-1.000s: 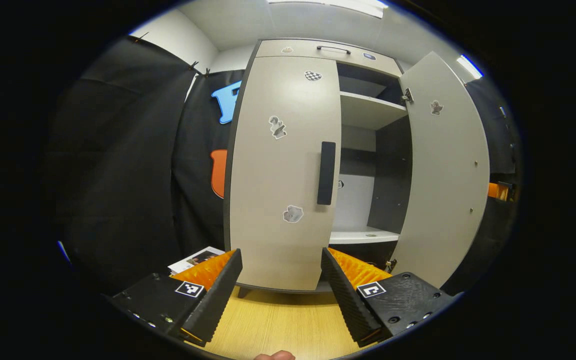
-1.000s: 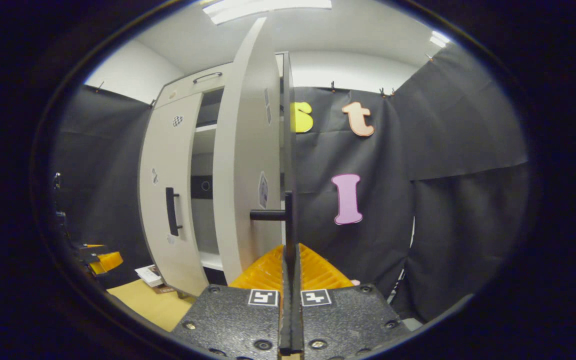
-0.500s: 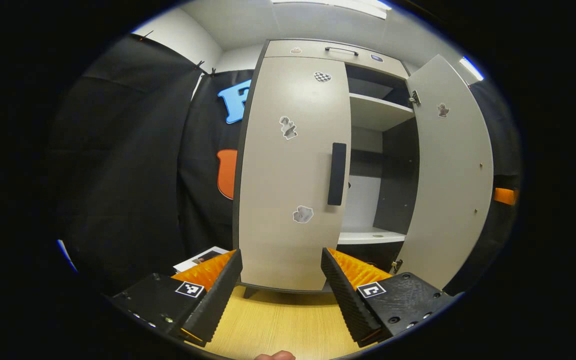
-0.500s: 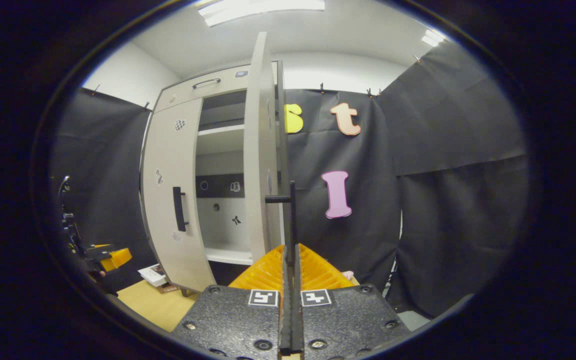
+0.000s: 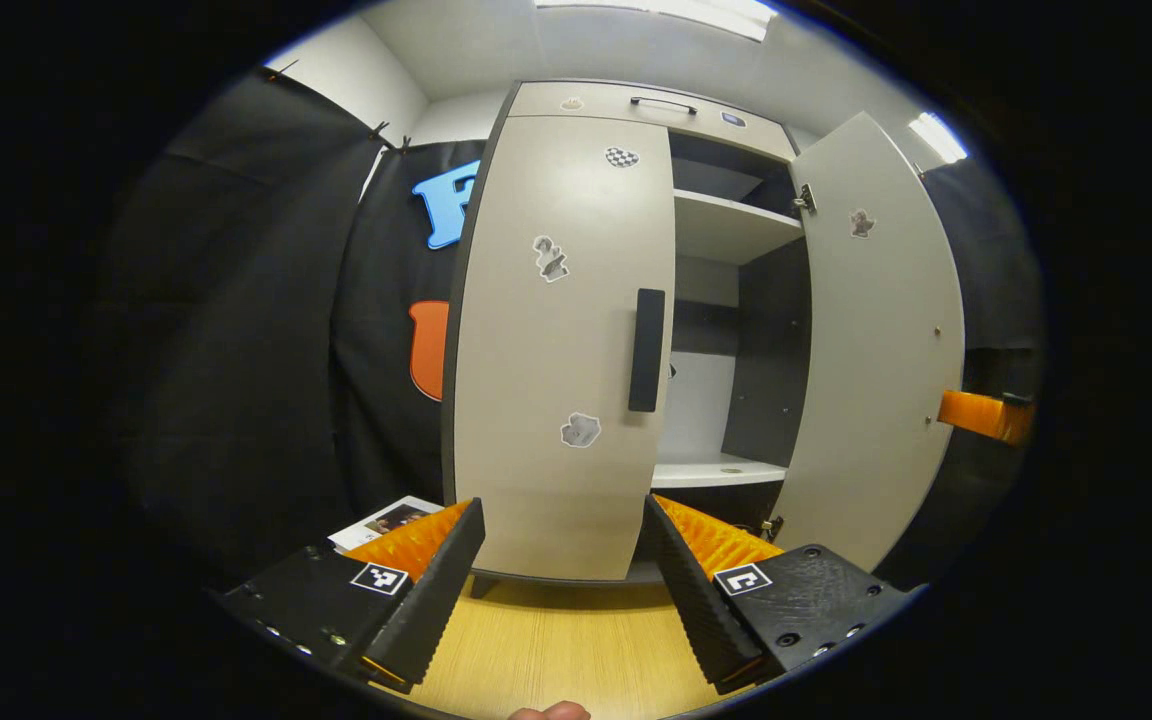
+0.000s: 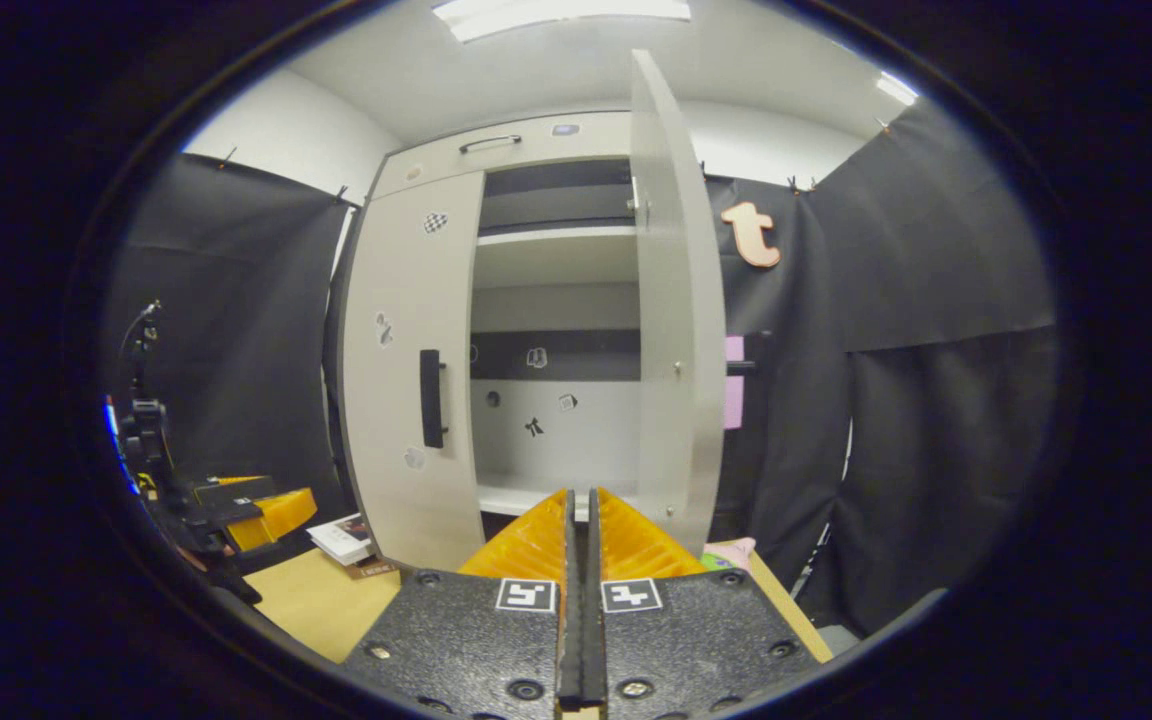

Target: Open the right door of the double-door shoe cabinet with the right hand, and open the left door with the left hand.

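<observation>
Straight ahead of the wide-open left gripper (image 5: 564, 560) the left door (image 5: 556, 340) is shut, so reaching for its handle (image 5: 646, 350) could miss; the right gripper (image 6: 581, 600) is closed on nothing, beside the open right door (image 6: 671, 330).

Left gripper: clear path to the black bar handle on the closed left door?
Probably yes. The left gripper is open and faces the closed pale grey left door; nothing stands between it and the black bar handle, which sits slightly right of its centreline.
</observation>
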Demonstrator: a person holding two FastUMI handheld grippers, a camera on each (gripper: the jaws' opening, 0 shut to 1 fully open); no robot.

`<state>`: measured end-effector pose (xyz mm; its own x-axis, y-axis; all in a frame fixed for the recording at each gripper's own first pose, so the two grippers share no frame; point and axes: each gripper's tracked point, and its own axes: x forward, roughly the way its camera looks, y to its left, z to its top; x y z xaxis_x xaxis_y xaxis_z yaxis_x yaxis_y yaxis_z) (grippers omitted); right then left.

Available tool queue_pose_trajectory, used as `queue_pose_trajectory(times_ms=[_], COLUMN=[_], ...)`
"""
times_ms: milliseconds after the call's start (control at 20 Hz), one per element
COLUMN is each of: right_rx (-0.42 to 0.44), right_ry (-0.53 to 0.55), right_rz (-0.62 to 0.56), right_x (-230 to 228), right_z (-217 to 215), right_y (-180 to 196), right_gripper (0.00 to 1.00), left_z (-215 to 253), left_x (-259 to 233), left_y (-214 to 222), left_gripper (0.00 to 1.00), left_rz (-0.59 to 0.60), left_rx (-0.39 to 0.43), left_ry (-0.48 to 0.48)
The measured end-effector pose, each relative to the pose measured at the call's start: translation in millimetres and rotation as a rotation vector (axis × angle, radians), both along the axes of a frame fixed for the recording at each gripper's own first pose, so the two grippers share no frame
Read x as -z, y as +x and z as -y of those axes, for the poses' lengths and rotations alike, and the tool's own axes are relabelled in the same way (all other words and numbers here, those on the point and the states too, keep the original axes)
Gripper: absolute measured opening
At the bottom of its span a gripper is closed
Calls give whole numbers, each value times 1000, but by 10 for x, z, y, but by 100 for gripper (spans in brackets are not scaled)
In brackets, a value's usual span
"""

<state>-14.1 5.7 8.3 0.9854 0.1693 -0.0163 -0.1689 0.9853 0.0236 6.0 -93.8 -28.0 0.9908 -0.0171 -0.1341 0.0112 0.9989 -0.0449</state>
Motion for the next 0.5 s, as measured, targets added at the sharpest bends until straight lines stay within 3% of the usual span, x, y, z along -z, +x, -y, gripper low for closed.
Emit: queue_pose_trajectory(times_ms=[150, 400, 500], right_rx=[42, 45, 85], right_ry=[12, 12, 12], right_rz=[-10, -43, -28], right_x=[84, 241, 233], right_z=[-33, -108, -39], right_y=[167, 279, 329], right_gripper=[4, 4, 18], left_z=[-113, -195, -164], left_x=[-29, -97, -175], left_y=[-73, -44, 5], left_gripper=[95, 95, 95], left_rz=[12, 20, 40], left_rx=[-16, -32, -23], left_ry=[8, 12, 17])
